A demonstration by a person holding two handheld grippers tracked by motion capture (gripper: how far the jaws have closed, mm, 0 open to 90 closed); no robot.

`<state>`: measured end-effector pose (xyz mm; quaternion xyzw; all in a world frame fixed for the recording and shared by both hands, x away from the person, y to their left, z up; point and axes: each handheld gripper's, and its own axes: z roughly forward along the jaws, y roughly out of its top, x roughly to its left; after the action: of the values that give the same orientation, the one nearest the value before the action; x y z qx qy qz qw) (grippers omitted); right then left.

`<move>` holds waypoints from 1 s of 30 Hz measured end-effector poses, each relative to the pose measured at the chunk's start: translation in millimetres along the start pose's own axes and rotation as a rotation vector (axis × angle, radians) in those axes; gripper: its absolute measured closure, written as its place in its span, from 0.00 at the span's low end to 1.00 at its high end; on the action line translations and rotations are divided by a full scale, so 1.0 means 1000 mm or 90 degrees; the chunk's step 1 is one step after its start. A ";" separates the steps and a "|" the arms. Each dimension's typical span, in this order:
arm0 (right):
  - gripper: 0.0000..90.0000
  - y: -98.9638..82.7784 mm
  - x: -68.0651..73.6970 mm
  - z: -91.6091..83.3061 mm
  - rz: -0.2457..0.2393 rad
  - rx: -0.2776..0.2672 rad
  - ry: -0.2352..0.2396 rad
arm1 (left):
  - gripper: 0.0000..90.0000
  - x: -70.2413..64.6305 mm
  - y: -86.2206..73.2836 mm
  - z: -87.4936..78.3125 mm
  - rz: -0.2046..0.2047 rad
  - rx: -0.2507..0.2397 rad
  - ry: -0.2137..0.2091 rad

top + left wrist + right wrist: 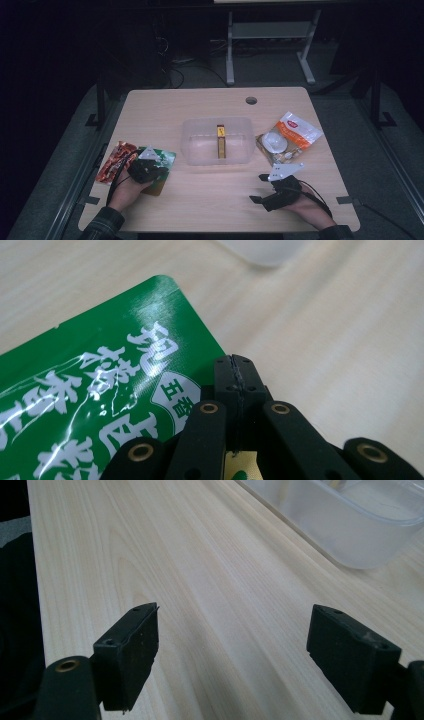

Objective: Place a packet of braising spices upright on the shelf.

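- Black jaws of the left claw (pixel 235 375) rise from the bottom centre of the left gripper view, pressed together; they seem to pinch the edge of the green packet (pixel 95 405), since a yellow-and-green sliver shows between them at the very bottom.
- Wooden worktop (pixel 210 200) spans the middle of the high view; at its lower left the green packet (pixel 162 167) lies flat under the left claw (pixel 147 167), overlapping an orange-red snack bag (pixel 116 161) at the far left.
- At centre frame sits a clear plastic bin (pixel 200 145), already holding a slim brown-and-yellow bar (pixel 220 141) laid lengthwise.
- Right of the bin rests a white-and-orange pouch (pixel 287 137), untouched.
- At lower right the right claw (pixel 261 187) hovers low over bare wood with its jaws spread wide and nothing between them; the right gripper view confirms this, with the bin's corner at upper right.
- Judged step: the packing job is at the grasp of the green packet. The next move calls for lifting it clear of the snack bag beneath, carrying it rightward and releasing it over the bin.
- Hard to make out: how deep the grip goes, as the links hide the packet's near edge; its left side is cut off in the left gripper view; the printing on the other bags is too small to read.
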<state>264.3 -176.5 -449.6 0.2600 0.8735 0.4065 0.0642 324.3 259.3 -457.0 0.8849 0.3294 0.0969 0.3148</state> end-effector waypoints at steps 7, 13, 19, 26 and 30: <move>0.22 0.001 0.000 0.001 0.001 0.001 0.000 | 1.00 -0.015 -0.005 -0.003 0.019 -0.001 -0.028; 0.22 0.001 -0.001 0.001 0.002 0.002 -0.002 | 1.00 -0.036 -0.003 0.000 0.044 -0.001 -0.057; 0.22 0.001 -0.002 0.002 0.000 0.000 -0.004 | 1.00 -0.058 0.005 0.009 0.065 -0.005 -0.093; 0.22 0.002 -0.002 0.002 0.000 -0.001 -0.007 | 1.00 -0.084 0.018 0.021 0.109 -0.001 -0.131; 0.22 0.003 -0.003 0.002 -0.001 -0.004 -0.009 | 1.00 -0.108 0.033 0.036 0.129 -0.010 -0.163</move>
<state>268.5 -175.2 -449.1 0.2620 0.8719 0.4074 0.0714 273.0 153.0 -461.0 0.9163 0.1950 0.0171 0.3494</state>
